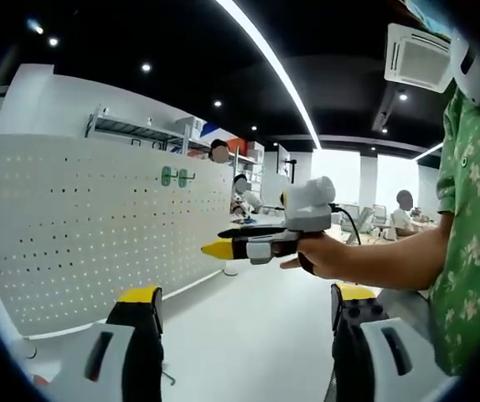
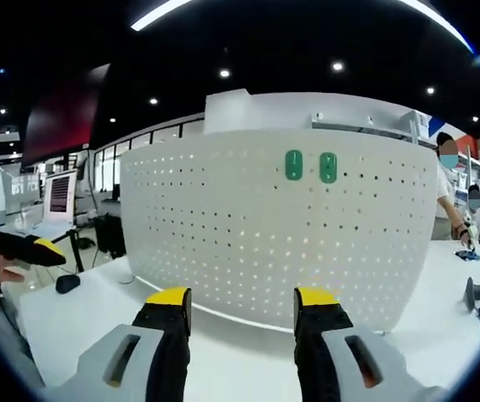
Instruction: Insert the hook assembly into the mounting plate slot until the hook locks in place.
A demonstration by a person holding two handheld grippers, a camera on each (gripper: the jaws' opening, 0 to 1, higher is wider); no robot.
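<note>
Facing the white pegboard (image 2: 265, 226) with both hand-held grippers empty.
Your left hand-held gripper (image 1: 244, 306) and right hand-held gripper (image 2: 241, 306) both have jaws apart above the white surface (image 2: 248, 356); two green hooks (image 2: 311, 166) sit side by side high on the pegboard.

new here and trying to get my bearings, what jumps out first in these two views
The big white pegboard stands upright on the white table, and two small green hooks sit side by side near its top. In the right gripper view the right gripper points at the board with its yellow-tipped jaws apart and nothing between them. In the left gripper view the left gripper is also open and empty, with the right gripper held in a hand ahead.
</note>
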